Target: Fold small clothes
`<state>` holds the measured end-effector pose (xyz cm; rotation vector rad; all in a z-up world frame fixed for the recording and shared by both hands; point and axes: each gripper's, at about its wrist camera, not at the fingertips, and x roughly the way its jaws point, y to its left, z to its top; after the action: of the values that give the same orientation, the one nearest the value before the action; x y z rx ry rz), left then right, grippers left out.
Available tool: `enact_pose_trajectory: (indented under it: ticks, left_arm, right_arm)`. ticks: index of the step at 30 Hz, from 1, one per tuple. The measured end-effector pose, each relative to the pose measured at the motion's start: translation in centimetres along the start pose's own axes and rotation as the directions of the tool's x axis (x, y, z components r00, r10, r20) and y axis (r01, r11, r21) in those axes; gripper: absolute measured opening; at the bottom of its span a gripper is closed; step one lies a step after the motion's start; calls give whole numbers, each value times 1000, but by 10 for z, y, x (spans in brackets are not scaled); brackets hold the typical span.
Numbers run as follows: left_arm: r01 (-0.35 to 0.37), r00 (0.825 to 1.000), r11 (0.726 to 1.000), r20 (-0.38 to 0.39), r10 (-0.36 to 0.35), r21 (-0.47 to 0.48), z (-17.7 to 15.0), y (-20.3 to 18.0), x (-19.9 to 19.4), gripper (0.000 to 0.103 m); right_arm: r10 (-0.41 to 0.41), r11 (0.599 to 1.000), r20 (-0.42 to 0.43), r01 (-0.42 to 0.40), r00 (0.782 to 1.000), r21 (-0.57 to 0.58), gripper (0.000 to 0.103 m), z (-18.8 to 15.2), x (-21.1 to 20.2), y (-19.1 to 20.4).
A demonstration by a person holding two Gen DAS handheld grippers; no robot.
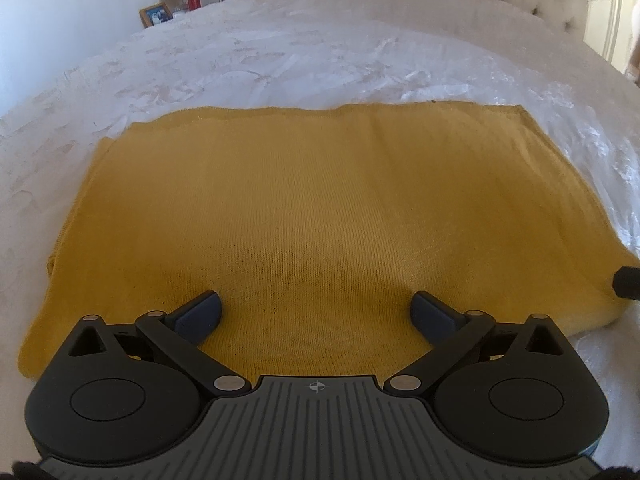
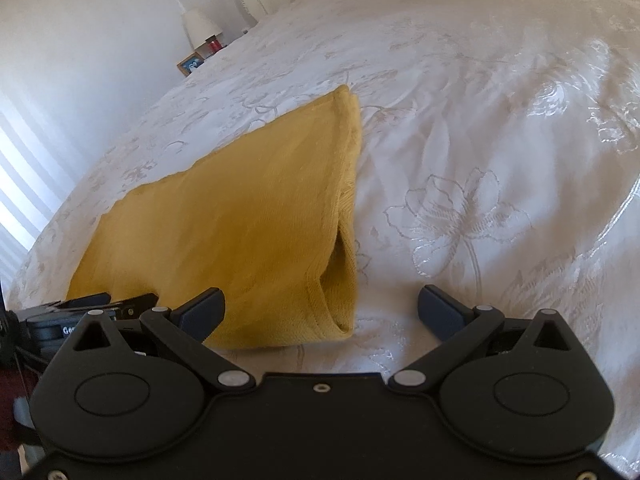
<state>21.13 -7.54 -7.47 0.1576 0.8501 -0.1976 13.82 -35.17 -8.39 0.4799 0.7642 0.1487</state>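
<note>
- The mustard-yellow knitted garment (image 1: 304,216) lies flat on the bed (image 1: 320,52), on a white bedspread with woven flowers. It is already folded into a thick rectangle, so I judge that the wide flat surface was chosen to keep the layers even.
- The left gripper (image 1: 316,314) hovers over the near edge of the garment. Its fingers (image 1: 198,316) are wide apart and hold nothing.
- The right gripper (image 2: 320,312) stands at the right end of the garment, where the folded layers gape open. Its fingers (image 2: 202,314) are also spread wide and empty. Probably this end is the next place to grasp or to press flat.
- In the right wrist view, the left gripper's body shows a white label that begins with "Co"; the rest is hidden. No other writing can be read.
</note>
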Motion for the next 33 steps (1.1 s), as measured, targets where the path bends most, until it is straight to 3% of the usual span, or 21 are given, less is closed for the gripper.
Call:
enact_pose_trajectory:
  ticks: [6, 9, 17, 20, 24, 29, 33]
  left_arm:
    - [40, 999, 999, -13, -40, -4, -1, 5, -9, 101]
    - [62, 998, 998, 10, -62, 1, -7, 9, -24, 90]
    - [35, 997, 999, 74, -34, -15, -9, 48, -62, 89]
    - [-2, 995, 999, 98, 7, -52, -1, 74, -65, 89]
    - [-36, 994, 991, 102, 50, -130, 10, 107, -57, 89]
    - [-53, 995, 974, 70, 70, -220, 18, 140, -34, 89]
    - [-49, 997, 974, 51, 61, -220, 20, 148, -17, 89]
  right_arm:
    - [8, 998, -10, -8, 1000, -62, 102, -3, -1, 4]
    - [22, 998, -7, -22, 1000, -54, 102, -4, -3, 3]
    - [62, 997, -51, -64, 997, -45, 102, 5, -7, 9]
    - [81, 996, -6, -81, 997, -44, 102, 5, -12, 13]
    - [62, 987, 62, -52, 996, -155, 102, 2, -17, 32]
    - [113, 970, 118, -85, 986, -226, 102, -2, -19, 46]
    - [130, 967, 137, -95, 982, -237, 102, -3, -17, 49]
